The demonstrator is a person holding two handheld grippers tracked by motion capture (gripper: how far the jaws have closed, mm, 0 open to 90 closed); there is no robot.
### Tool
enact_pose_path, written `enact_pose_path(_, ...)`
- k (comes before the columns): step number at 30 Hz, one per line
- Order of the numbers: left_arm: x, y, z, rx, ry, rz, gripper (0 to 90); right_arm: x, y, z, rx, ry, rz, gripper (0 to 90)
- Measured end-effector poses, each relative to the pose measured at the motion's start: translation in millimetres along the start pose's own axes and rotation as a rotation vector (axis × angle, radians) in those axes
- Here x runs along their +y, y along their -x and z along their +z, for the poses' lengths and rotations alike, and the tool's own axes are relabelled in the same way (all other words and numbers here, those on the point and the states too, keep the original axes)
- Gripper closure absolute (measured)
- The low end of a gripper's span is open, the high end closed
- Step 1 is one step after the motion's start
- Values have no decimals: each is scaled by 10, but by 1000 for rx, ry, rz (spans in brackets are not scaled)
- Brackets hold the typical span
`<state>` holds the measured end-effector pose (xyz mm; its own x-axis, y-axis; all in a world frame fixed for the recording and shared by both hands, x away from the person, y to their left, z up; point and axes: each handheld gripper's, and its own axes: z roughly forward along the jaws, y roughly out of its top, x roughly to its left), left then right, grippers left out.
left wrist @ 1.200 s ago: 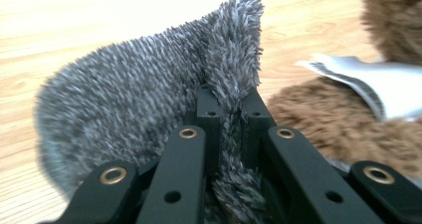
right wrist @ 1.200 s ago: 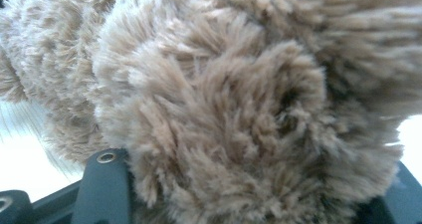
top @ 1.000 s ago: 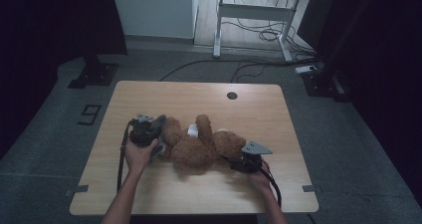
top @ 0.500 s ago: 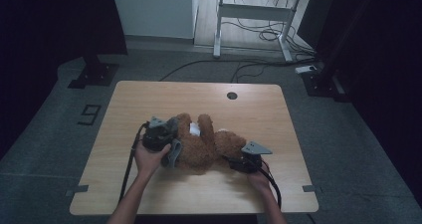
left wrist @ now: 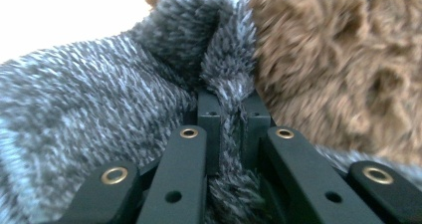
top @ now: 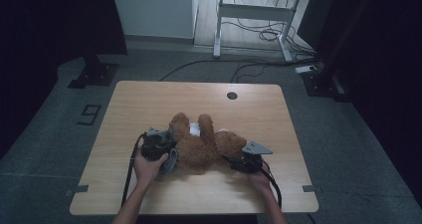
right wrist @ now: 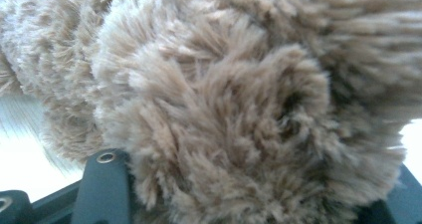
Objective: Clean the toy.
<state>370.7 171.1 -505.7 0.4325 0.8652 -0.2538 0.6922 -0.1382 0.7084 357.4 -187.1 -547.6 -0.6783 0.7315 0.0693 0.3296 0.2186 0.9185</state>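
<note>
Lying on: the wooden table [top: 149,104], a pale top with a small round hole near its far edge, carries everything in hand.
Teddy bear: the brown plush teddy bear [top: 201,147] sprawls on its back near the table's middle, closer to the person's edge, legs pointing to the far side and head toward the right gripper; a small white patch sits between the legs.
Grey cloth: a fuzzy grey cloth [left wrist: 89,109] hangs at the bear's left flank, touching the brown fur; in the high view it shows as a grey flap [top: 170,160] just below the left gripper.
Left gripper: the left gripper [top: 160,145] is pressed against the bear's side, its jaws clenched on a fold of the grey cloth, which is squeezed into a narrow ridge between them in the left gripper view.
Right gripper: the right gripper [top: 238,162] is pushed into the bear's head; brown fur bulges over the jaws in the right gripper view, so it seems to be gripping the head, though the jaw tips are buried and the hold cannot be told for certain.
</note>
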Motion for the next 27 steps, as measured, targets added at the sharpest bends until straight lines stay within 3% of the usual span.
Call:
enact_pose_path(5, -54, -78, -78, -35, 0, -48, 821, 4, 4, 2, 2, 0, 1, 379)
enact_pose_path(6, -50, -51, -33, -121, -15, -66, 821, 8, 1, 3, 2, 0, 2, 379)
enact_pose_path(7, -40, -22, 5, -147, -17, -77, 816, 26, -20, 5, 4, 5, -5, 388)
enact_pose_path(10, 12, 25, 85, -167, 8, -102, 830, 46, -47, 4, 9, 16, -5, 400)
enact_pose_path(13, 68, -13, 138, -191, 34, -121, 835, 76, -48, -17, 13, 42, -14, 405)
enact_pose_path(17, 203, -105, 183, -182, 87, -127, 836, 215, -36, 44, -22, 78, -88, 404)
enact_pose_path(21, 347, -230, 259, -147, 145, -161, 835, 358, 29, 242, -63, 92, -141, 398)
enact_pose_path(23, 345, -274, 311, -135, 141, -180, 835, 336, 68, 353, -72, 90, -143, 394)
enact_pose_path(27, 271, -258, 326, -131, 135, -157, 833, 220, 148, 456, -73, 48, -109, 384)
